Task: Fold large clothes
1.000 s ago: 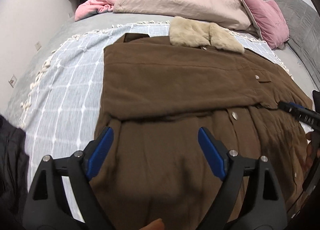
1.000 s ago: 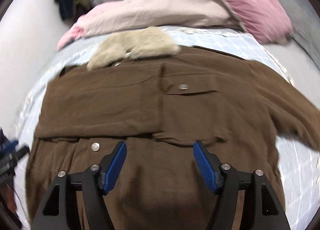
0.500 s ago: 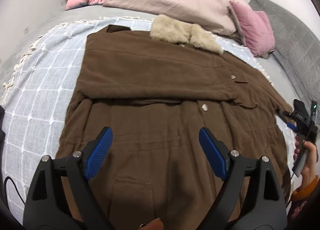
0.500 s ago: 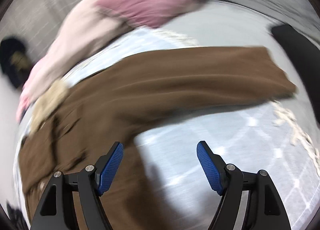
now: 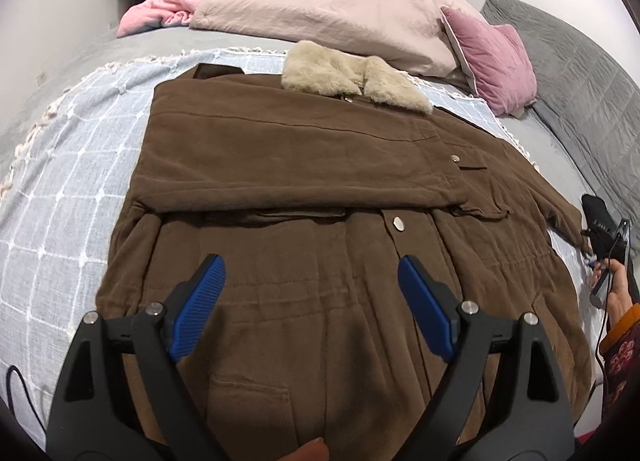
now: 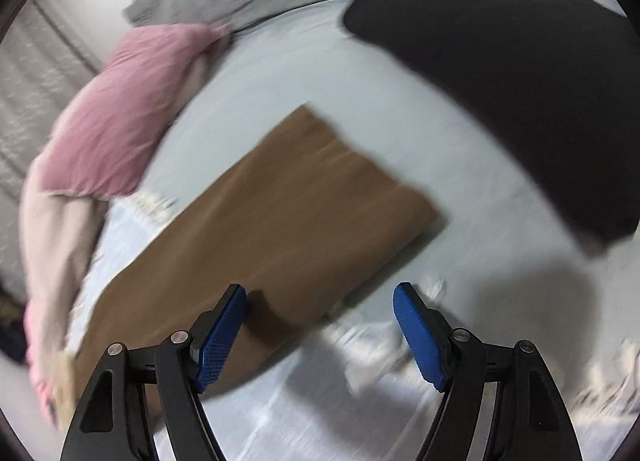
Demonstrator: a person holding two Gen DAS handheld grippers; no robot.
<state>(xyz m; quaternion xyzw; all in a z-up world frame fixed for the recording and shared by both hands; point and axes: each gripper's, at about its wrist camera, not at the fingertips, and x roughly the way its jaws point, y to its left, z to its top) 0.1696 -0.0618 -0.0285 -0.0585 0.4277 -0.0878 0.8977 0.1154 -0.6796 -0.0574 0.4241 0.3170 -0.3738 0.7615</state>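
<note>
Bed (image 5: 60,73) as work surface, checked blanket (image 5: 68,197) under load. My left hand-held gripper (image 5: 308,313) gapes wide, empty, above brown coat (image 5: 304,149); right hand-held gripper (image 6: 320,337) wide over outstretched sleeve (image 6: 280,213). Coat judged heavy, soft; grip sleeve cuff.

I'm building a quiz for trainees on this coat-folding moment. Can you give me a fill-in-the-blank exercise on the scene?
1. The brown coat has a collar made of ____.
2. Both hand-held grippers, left and right, are ____.
3. One sleeve lies folded across the coat's ____.
4. The pillow beside the collar is ____.

Missing words: fur; open; chest; pink
</note>
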